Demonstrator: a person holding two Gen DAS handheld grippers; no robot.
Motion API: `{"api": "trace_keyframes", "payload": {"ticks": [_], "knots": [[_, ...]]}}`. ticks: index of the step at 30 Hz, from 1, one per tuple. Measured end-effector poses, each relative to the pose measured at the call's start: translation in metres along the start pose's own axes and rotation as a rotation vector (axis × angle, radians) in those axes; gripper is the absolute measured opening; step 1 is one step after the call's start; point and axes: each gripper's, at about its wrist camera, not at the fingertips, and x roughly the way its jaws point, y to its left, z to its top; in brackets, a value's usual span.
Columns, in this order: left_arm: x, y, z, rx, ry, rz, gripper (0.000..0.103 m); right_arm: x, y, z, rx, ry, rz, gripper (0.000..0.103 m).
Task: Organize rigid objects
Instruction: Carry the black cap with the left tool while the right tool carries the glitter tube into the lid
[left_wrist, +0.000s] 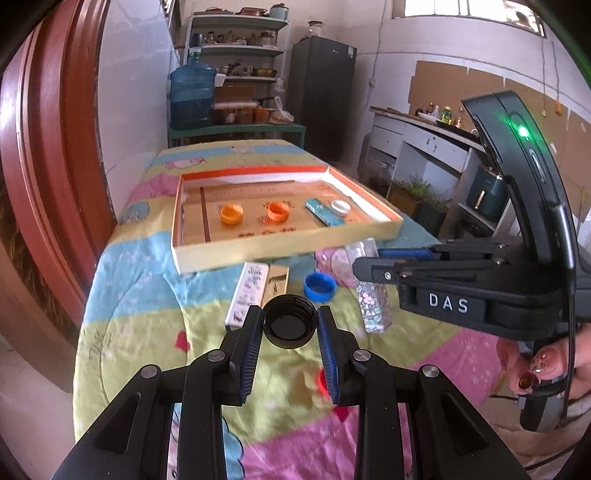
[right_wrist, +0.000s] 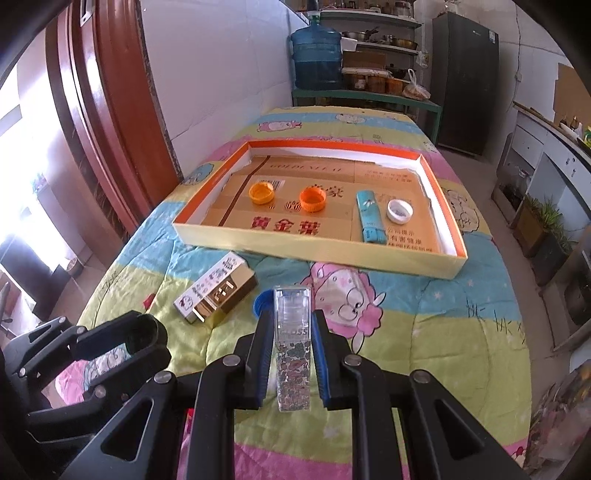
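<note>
While left gripper (left_wrist: 290, 326) jaws clamp black cap (left_wrist: 290, 326) | right gripper (right_wrist: 291, 354) jaws narrow, gripping clear bottle (right_wrist: 292, 354)

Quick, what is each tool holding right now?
Left tool: shut on the round black plastic bottle cap.
Right tool: shut on the tall clear plastic glitter-filled box.

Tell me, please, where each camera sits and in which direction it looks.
Left wrist: sits on the left claw, looking along it over the quilt toward the tray; shows its fingers shut on the black cap, the right claw and a hand.
Right wrist: sits on the right claw, facing the tray; shows its fingers on the clear bottle and the left claw.
Shared: tray, orange caps, white cap, blue cap, gold box.
</note>
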Motion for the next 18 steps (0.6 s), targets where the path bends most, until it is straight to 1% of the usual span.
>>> {"api": "trace_keyframes", "payload": {"ticks": [18], "knots": [[0.023, 0.011, 0.044, -0.027, -0.02, 0.029, 0.031, 0.007, -0.018, 0.03, 0.022, -0.038, 0.0, 0.02]]}}
